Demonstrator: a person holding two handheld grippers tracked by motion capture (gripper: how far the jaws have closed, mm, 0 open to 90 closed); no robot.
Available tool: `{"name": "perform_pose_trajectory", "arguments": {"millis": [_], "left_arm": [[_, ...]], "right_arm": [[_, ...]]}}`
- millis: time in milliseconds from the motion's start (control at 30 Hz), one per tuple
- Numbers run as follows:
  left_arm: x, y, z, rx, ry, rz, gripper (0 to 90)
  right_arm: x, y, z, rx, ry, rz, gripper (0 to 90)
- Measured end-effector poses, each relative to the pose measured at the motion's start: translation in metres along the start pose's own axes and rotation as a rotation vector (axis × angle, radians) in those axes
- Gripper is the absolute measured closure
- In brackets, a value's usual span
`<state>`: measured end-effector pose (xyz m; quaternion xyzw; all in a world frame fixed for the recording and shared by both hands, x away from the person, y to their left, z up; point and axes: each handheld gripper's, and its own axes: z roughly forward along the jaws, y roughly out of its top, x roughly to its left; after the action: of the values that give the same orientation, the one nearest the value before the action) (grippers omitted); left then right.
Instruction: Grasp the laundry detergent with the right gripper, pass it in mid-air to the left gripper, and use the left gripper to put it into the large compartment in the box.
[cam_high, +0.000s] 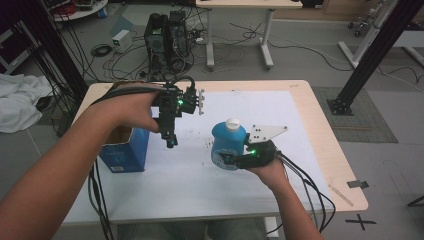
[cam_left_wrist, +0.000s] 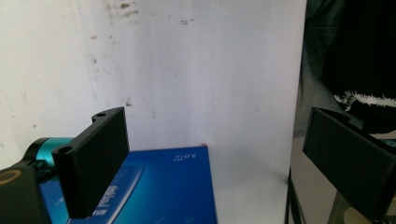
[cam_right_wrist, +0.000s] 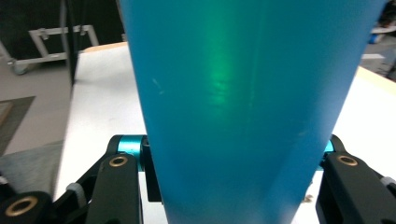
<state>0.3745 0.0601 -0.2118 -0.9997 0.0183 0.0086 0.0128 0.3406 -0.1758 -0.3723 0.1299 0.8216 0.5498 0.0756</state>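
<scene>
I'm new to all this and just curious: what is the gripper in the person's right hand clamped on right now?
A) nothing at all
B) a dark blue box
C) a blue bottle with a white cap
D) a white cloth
C: in the high view the right gripper is shut on the blue bottle, and the right gripper view shows the bottle's blue wall between its jaws.

Your right gripper (cam_high: 232, 161): jaw tips hidden behind blue bottle (cam_high: 228, 146) in high view; in right gripper view bottle (cam_right_wrist: 243, 107) cut off top and bottom, label unseen. Blue box (cam_high: 125, 150): your left forearm covers top; in left gripper view box (cam_left_wrist: 168, 186) cut by bottom edge, print too small to read.
</scene>
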Motion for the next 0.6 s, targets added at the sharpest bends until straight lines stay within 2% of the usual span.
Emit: {"name": "perform_pose_trajectory", "arguments": {"millis": [33, 133, 167, 400, 433, 467, 533, 567, 600], "left_arm": [[-0.005, 0.005, 0.002, -0.003, -0.015, 0.005, 6.9], [-0.009, 0.009, 0.004, -0.001, -0.013, 0.015, 6.9], [-0.010, 0.011, 0.005, -0.004, -0.018, 0.026, 6.9], [-0.016, 0.023, 0.015, -0.010, -0.021, 0.030, 6.9], [-0.017, 0.025, 0.017, -0.012, -0.018, 0.035, 6.9], [-0.017, 0.027, 0.017, -0.006, -0.017, 0.047, 6.9], [-0.018, 0.031, 0.019, -0.021, -0.006, 0.061, 6.9], [-0.021, 0.034, 0.020, -0.024, -0.015, 0.066, 6.9], [-0.021, 0.034, 0.020, -0.024, -0.015, 0.066, 6.9]], "right_arm": [[0.003, 0.001, 0.003, 0.007, 0.029, -0.009, 45.8], [0.005, 0.001, 0.006, 0.014, 0.051, -0.012, 45.8], [0.008, 0.001, 0.009, 0.015, 0.072, -0.024, 45.8], [0.013, 0.000, 0.022, 0.002, 0.105, -0.049, 45.8], [0.014, 0.000, 0.024, 0.001, 0.109, -0.067, 45.8], [0.017, 0.000, 0.025, 0.028, 0.130, -0.033, 45.8], [0.019, 0.002, 0.029, 0.022, 0.134, -0.037, 45.8], [0.020, 0.003, 0.033, 0.012, 0.139, -0.061, 45.8], [0.020, 0.003, 0.033, 0.012, 0.139, -0.061, 45.8]]}}
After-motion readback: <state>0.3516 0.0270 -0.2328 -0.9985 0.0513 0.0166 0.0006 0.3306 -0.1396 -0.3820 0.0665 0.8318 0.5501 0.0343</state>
